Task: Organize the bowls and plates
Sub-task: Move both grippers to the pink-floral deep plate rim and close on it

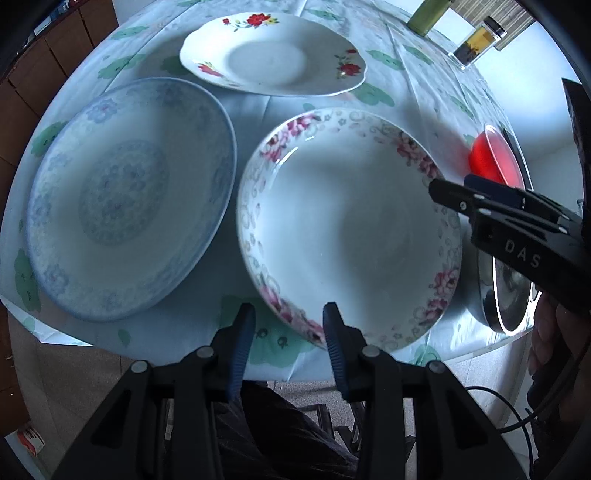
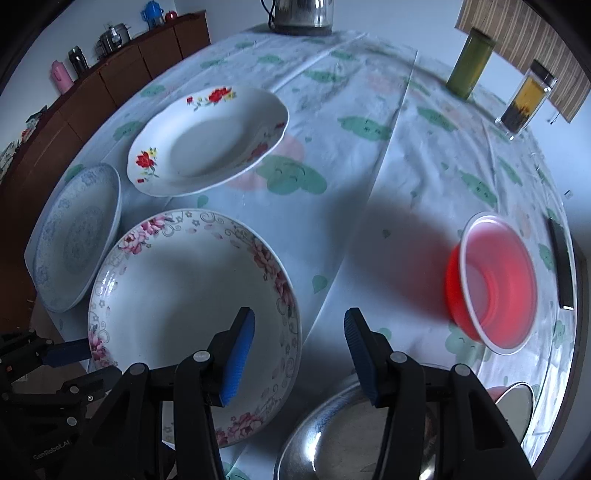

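A pink-flowered plate [image 1: 347, 229] [image 2: 192, 310] lies at the table's near edge. A blue-patterned plate [image 1: 125, 195] [image 2: 74, 236] lies left of it and a red-flowered plate [image 1: 273, 55] [image 2: 207, 140] behind. A red plastic bowl [image 1: 495, 157] [image 2: 491, 284] stands to the right, and a steel bowl [image 1: 506, 291] [image 2: 354, 435] sits at the near right. My left gripper [image 1: 290, 325] is open, its jaws astride the pink plate's near rim. My right gripper [image 2: 299, 328] is open and empty, over the tablecloth between the pink plate and the steel bowl; it shows in the left wrist view [image 1: 454, 192].
A flowered tablecloth [image 2: 369, 184] covers the table. A green bottle [image 2: 469, 62], a jar of tea [image 2: 526, 99] and a steel kettle [image 2: 303, 14] stand at the far side. A dark flat object [image 2: 559, 258] lies at the right edge. A wooden sideboard [image 2: 110, 85] stands left.
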A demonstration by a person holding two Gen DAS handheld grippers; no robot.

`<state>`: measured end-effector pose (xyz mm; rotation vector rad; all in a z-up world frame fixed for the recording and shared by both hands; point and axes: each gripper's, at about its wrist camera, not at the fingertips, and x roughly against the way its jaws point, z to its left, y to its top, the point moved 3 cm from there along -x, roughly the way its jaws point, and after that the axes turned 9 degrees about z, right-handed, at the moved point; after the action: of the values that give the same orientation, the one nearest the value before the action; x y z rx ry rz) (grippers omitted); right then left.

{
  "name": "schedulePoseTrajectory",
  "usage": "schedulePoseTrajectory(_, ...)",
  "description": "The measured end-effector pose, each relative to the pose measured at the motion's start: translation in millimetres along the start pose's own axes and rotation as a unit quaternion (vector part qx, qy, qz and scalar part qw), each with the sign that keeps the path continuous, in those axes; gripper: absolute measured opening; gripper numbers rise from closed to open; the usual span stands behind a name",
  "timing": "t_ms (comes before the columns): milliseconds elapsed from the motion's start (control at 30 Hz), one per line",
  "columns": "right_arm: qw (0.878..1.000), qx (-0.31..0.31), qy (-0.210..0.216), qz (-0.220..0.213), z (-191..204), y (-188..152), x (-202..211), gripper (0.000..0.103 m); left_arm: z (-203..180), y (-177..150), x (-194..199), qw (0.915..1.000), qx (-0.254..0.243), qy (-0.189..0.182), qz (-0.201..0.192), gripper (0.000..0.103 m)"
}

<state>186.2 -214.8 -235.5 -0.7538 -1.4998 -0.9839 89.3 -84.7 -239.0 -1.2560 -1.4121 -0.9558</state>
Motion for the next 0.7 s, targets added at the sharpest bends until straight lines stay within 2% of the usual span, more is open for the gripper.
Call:
schedulePoseTrajectory(300,0.999,0.009,0.003,0.045,3.0,12.5,-17.7,0.039,0.7,10.3,-11.0,0.9999,-0.003,-0.006,0.016,0.034)
schedulePoseTrajectory(433,0.998,0.022,0.001,0.055,7.6,18.7,-22.6,0.035,-1.3,18.1,-12.2,0.9999,-0.004,-0.001,0.015,0.032)
schedulePoseTrajectory(567,0.997,0.033,0.009,0.064,14.1,24.8,-26.5,0.026,-2.1,22.9,-11.6,0.9998,-0.009,0.001,0.019,0.032)
schedulePoseTrajectory(700,0.997,0.024,0.023,0.073,11.9,27.8,-27.6,0.023,-0.4,24.8,-11.0,0.9997,-0.015,0.003,0.021,0.031)
